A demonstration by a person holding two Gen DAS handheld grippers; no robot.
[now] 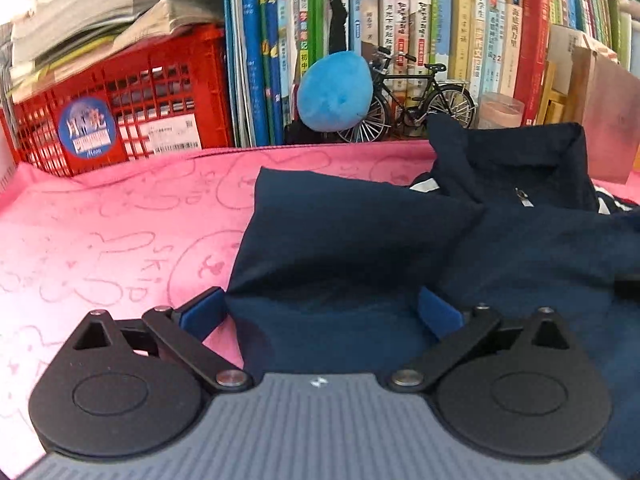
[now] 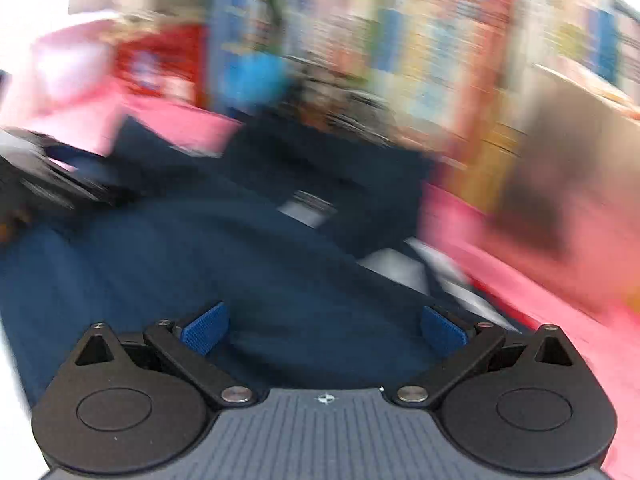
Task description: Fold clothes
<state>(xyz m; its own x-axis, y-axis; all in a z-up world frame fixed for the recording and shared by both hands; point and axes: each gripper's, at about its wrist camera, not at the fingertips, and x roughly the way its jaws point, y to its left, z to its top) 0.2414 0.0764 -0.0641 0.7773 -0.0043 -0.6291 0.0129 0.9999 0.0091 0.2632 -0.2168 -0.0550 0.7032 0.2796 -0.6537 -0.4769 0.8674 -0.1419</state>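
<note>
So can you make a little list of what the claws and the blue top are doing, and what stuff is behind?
garment: navy top, partly folded, lying on pink cloth
left claw: open, its blue pads either side of the top's near edge
right claw: open, over the same top; view badly blurred
behind: red crate, blue plush, toy bicycle, row of books

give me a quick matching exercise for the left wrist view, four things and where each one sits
Things:
1. crate
2. plush ball
3. model bicycle
4. navy garment

Places:
A. on the pink cloth, in front of the left hand-held gripper
B. far left, with papers on top
C. right of the plush ball, before the books
D. between crate and bicycle

Pairs: 1-B, 2-D, 3-C, 4-A
</note>
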